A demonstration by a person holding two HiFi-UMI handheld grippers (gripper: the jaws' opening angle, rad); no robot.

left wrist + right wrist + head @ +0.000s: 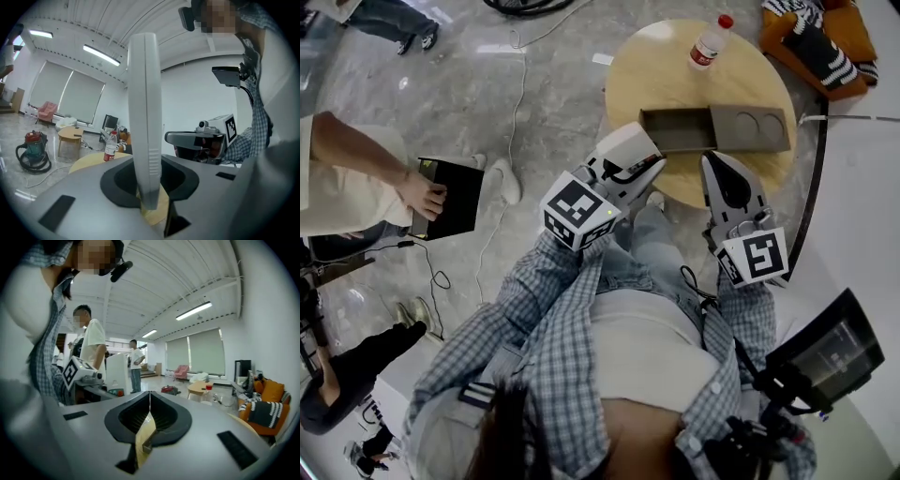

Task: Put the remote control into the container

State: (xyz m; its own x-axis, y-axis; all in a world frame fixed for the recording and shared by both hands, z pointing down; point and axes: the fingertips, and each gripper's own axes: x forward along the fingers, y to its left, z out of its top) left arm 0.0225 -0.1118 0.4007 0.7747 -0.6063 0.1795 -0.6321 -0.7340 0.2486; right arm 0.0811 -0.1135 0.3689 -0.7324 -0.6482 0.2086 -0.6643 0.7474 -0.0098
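**Plastic, wood, card and polished stone**

Shows smooth white plastic with a soft sheen on the remote control [145, 117]. Matt grey plastic shells and ribbed black pads on the left gripper [150, 187] and right gripper [149, 416]. Pale, smooth wood on the round table [647, 66]. Looks dull grey and card-like on the container [675, 129]. Glossy marbled stone on the floor [487, 84]. Woven checked cloth on the shirt [553, 328].

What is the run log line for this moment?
left gripper: shut on remote control | right gripper: shut, empty | container: on table
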